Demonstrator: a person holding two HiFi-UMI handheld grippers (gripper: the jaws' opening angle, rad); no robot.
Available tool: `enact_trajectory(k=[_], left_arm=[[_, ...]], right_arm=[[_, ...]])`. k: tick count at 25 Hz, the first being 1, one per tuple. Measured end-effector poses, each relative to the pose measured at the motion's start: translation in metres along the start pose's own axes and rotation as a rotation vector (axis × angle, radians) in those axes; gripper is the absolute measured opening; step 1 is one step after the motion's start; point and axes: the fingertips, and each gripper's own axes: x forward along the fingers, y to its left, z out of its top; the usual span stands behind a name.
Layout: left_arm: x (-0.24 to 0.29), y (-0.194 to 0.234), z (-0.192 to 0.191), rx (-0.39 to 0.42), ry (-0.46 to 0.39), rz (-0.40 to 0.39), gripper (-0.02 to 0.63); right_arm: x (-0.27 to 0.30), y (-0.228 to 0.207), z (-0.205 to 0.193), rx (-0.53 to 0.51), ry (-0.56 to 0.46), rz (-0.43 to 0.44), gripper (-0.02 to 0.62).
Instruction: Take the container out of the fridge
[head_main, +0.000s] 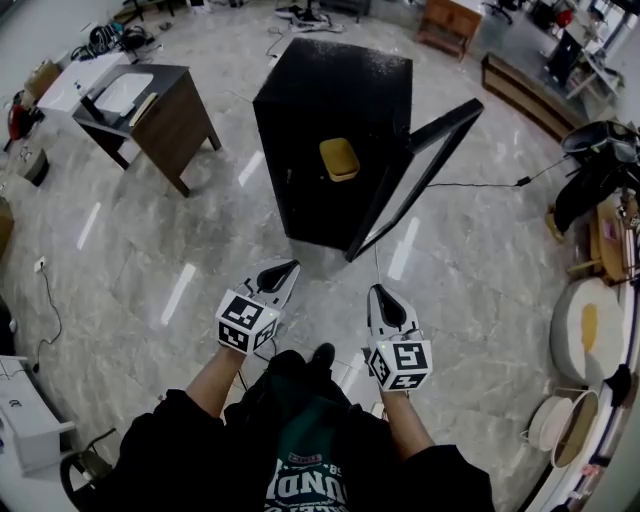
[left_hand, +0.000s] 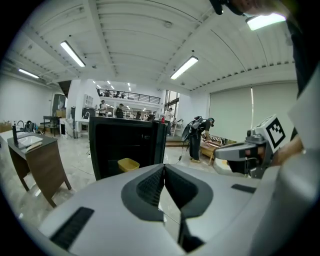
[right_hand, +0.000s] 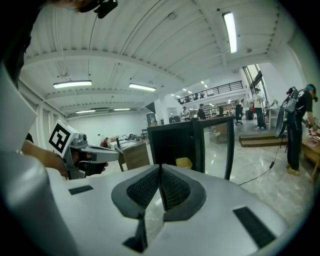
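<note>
A small black fridge (head_main: 330, 140) stands on the floor ahead with its glass door (head_main: 415, 175) swung open to the right. A yellow container (head_main: 339, 158) sits inside it, also seen as the yellow container (left_hand: 128, 164) and the yellow container (right_hand: 184, 162) in the gripper views. My left gripper (head_main: 287, 271) and right gripper (head_main: 383, 296) are held side by side well short of the fridge, both pointing at it. Each has its jaws pressed together with nothing between them. The left gripper (left_hand: 164, 169) and right gripper (right_hand: 160, 169) are both shut and empty.
A dark wooden desk (head_main: 150, 115) with a white sink stands left of the fridge. A power cable (head_main: 470, 184) runs across the floor to the right. Round baskets and clutter (head_main: 585, 330) line the right side. A person (left_hand: 200, 135) stands far right.
</note>
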Motion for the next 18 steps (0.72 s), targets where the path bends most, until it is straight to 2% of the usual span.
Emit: enact_trajectory(k=[4, 9, 14, 18], left_arm=[[0.009, 0.004, 0.015, 0.05, -0.053, 0.016, 0.014], [0.03, 0.017, 0.032, 0.04, -0.1, 0.002, 0.014], [0.059, 0.036, 0.036, 0.064, -0.155, 0.004, 0.014], [0.085, 0.049, 0.035, 0.058, -0.136, -0.003, 0.014]], right_arm=[[0.006, -0.009, 0.007, -0.014, -0.023, 0.011, 0.037], [0.019, -0.03, 0.012, 0.001, -0.043, -0.001, 0.037], [0.038, -0.061, 0.019, 0.013, -0.075, -0.04, 0.037], [0.054, -0.077, 0.034, -0.003, -0.117, -0.06, 0.037]])
